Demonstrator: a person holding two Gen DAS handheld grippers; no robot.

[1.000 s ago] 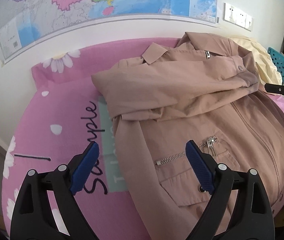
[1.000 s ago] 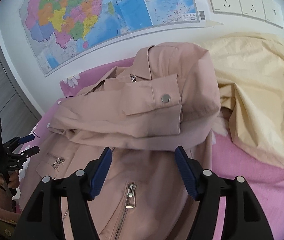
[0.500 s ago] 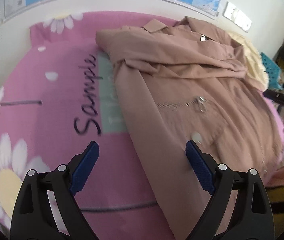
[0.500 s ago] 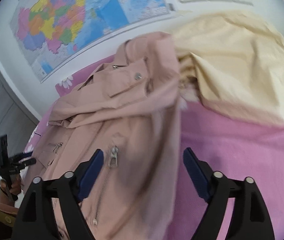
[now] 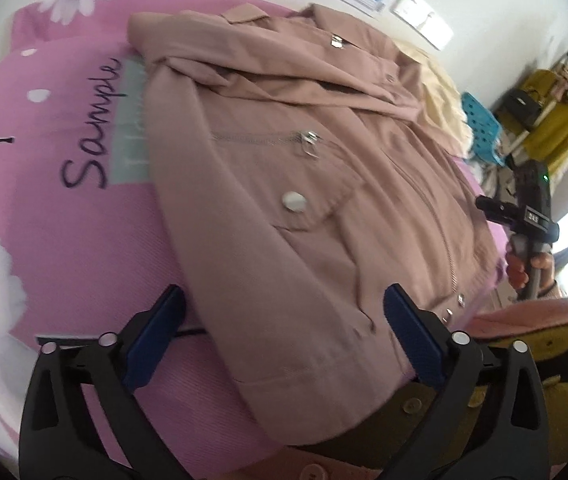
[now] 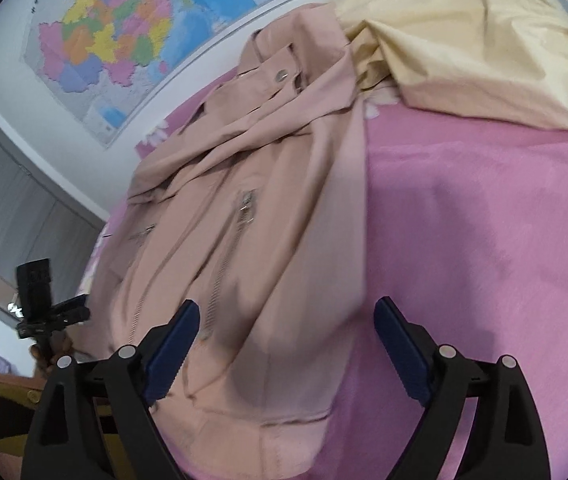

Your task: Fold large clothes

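Both tools sit wide apart, nothing pinched. Left gripper (image 5: 284, 320) jaws have just been opening, near-left hem corner of the jacket (image 5: 304, 184) lies between the blue pads but untouched; right gripper (image 6: 284, 340) jaws have also just been opening, straddling the near-right hem corner, no contact either. Step in hand looks like the approach to the bottom hem for the upward fold. To do it well: likely drop both tools evenly, catch both fabric layers right at the hem corners, keep clear of the front zipper (image 6: 220, 264) teeth, lift together so the hem stays straight, then carry it toward the collar. Jacket lies flat, front up, on the pink bedcover (image 5: 64, 240), sleeves folded across the chest, collar at the far end. Fabric: dusty pink woven, matte, fairly stiff, soft creases, stitched hem band. Metal bits: round snap (image 5: 294, 201) on a pocket flap, slanted chest zipper with dangling pull (image 5: 310, 142). Bedcover is finely ribbed, printed with daisies and script. Farther right, a crumpled cream cloth (image 6: 464, 40), thin, touching the jacket shoulder. On the far wall, a coloured map (image 6: 124, 40).
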